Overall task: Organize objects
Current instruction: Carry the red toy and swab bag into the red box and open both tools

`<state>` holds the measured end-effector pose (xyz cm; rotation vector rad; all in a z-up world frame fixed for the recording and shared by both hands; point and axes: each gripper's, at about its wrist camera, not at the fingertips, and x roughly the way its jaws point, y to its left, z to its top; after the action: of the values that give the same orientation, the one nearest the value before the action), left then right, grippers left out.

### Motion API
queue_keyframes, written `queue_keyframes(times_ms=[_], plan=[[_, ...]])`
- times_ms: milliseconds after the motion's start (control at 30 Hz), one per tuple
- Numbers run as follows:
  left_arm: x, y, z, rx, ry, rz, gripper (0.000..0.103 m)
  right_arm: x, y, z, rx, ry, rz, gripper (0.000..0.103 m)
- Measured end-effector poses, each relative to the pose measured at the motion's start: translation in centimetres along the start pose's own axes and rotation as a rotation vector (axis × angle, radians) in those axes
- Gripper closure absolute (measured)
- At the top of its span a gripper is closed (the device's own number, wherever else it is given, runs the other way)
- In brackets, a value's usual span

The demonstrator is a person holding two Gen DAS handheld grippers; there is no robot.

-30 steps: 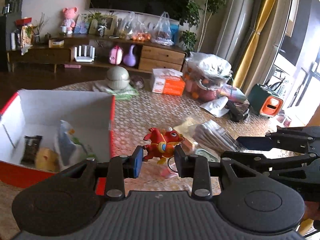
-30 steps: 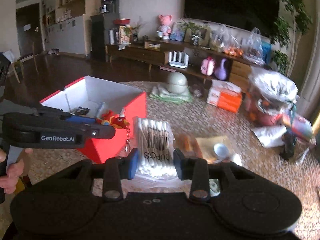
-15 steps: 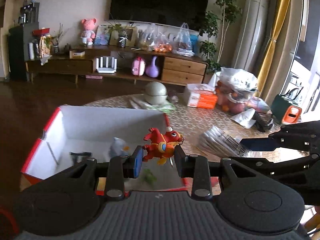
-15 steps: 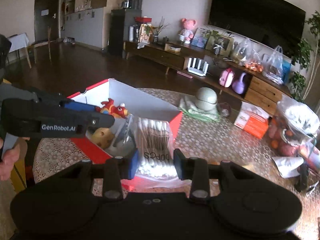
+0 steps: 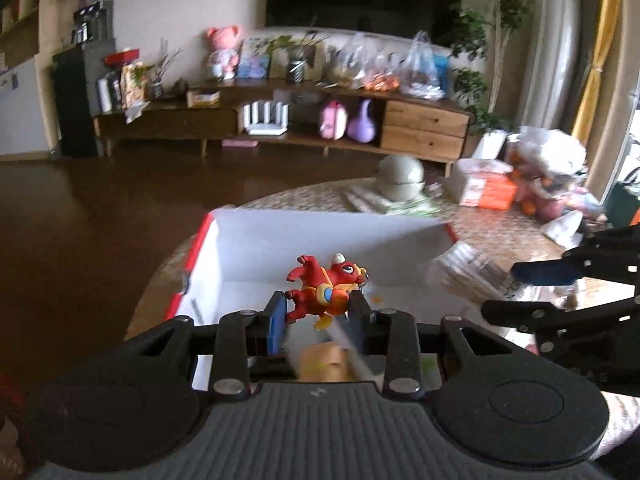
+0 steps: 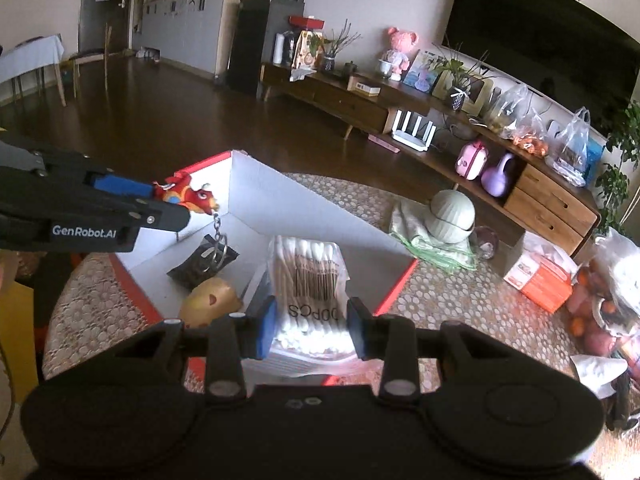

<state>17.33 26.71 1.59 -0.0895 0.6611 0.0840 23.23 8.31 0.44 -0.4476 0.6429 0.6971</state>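
Left wrist view: left gripper (image 5: 318, 312), its blue-padded jaws clamped on the small red and orange glossy plastic dragon keychain figure (image 5: 326, 290), hangs above the white-lined, red-sided cardboard box (image 5: 320, 236) on the round table with a honeycomb-patterned cloth (image 5: 496, 228). Motion blur hides the box contents below. For a clean drop, the jaws should part only once the figure sits well inside the walls, low enough that the hard toy does not bounce out. At the right edge, the right gripper (image 5: 532, 284) carries its pack.

Right wrist view: right gripper (image 6: 310, 326) pinches a soft clear plastic bag of white cotton swabs with a printed barcode (image 6: 308, 280), held over the box's near right part. The dragon's metal chain and split ring (image 6: 218, 240) dangle over a black crinkled foil sachet (image 6: 202, 262); a rounded yellow potato-shaped toy (image 6: 210, 302) lies beside it on the box floor. Being limp, the bag is best lowered flat into the bare space alongside these before release. A pale green ribbed lidded bowl (image 6: 452, 212) stands on the cloth beyond the box.
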Motion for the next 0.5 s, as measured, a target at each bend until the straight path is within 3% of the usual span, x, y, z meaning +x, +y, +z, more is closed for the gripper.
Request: queue_keyframes(times_ms=[267, 500], plan=[[4.1, 2.1, -0.7, -0.017, 0.069, 0.043, 0.071, 5.5, 0.7, 0.6, -0.02, 0.077, -0.061, 0.066], [7.2, 2.0, -1.3, 0.025, 0.14, 0.055, 0.071, 8.9, 0.6, 0.7, -0.018, 0.135, -0.1, 0.066]])
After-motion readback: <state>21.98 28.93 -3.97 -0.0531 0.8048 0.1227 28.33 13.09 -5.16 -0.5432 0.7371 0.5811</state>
